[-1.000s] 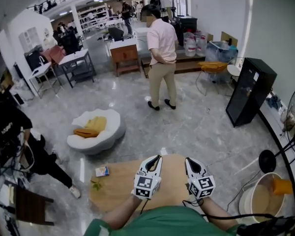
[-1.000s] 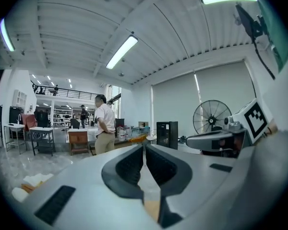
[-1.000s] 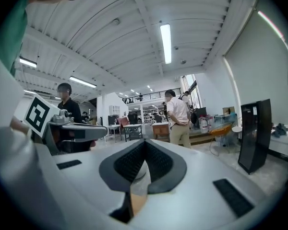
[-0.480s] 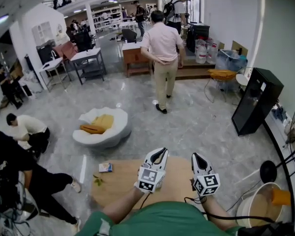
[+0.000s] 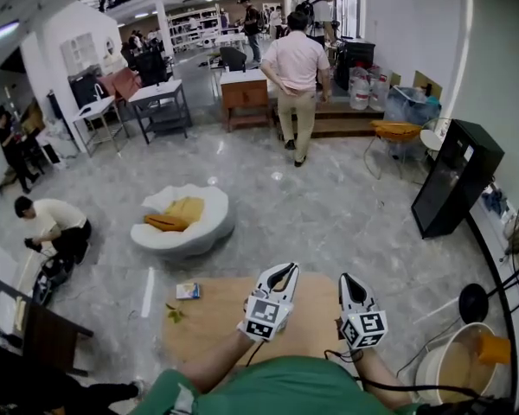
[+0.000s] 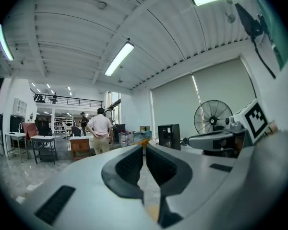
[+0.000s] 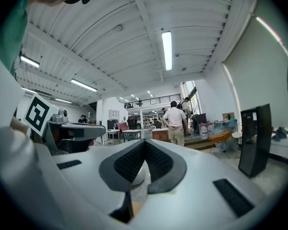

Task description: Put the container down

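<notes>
Table point(image 5: 214, 316) (pale wood) stands on glossy grey floor point(image 5: 346, 223).

We saw a tan wooden table point(image 5: 208, 322) on a grey marbled floor point(image 5: 329, 223). The left gripper point(image 5: 285, 271) and the right gripper point(image 5: 345, 278) were white, with black pads point(image 6: 129, 164) and black-and-white square markers point(image 5: 261, 322). Our shirt point(image 5: 277, 392) was green. A white seat point(image 5: 203, 236) held a yellow cushion point(image 5: 175, 217). The cabinet point(image 5: 457, 188) was black and one chair point(image 5: 396, 130) was orange.
</notes>
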Available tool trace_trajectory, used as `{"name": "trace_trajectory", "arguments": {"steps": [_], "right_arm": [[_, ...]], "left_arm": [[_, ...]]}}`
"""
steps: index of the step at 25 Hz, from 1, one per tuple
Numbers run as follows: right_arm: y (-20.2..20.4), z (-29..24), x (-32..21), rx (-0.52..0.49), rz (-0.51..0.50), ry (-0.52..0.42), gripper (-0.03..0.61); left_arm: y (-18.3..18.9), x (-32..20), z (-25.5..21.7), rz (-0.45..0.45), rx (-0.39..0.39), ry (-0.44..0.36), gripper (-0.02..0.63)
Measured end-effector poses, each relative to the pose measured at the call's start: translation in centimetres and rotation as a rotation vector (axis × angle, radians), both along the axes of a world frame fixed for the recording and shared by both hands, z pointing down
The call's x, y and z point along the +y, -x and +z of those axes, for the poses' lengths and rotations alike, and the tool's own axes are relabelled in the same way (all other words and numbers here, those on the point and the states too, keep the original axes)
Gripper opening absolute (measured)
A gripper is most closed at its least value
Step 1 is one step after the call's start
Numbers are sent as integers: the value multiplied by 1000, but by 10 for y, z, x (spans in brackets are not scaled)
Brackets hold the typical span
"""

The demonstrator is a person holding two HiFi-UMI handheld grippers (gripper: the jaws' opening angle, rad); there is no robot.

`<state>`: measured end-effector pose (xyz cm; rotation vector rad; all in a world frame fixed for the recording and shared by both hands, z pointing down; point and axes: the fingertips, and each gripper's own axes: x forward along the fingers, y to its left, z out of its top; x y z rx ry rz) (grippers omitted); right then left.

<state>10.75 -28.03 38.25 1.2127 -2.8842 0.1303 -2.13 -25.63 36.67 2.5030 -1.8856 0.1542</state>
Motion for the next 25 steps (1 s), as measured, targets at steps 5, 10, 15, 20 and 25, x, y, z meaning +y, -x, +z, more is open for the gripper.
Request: {"name": "trace_trajectory", "arguments": {"steps": [5, 10, 15, 20, 25], "right_arm": [[3, 1, -4, -3, -6, -5, 14], [11, 1, -3, 0, -15, -3, 14], [17, 5, 3, 5, -30, -9, 14], [19, 5, 0, 7, -30, -6, 14], [16, 6, -1, 8, -29, 1, 14]], "left_arm": [[5, -3, -1, -23, 2, -20, 35], [13, -2, 0, -33, 5, -15, 35], [17, 3, 7, -38, 4, -8, 35], [18, 0, 7, -37, 3, -3, 35], [16, -2, 9, -37, 3, 4, 35]]}}
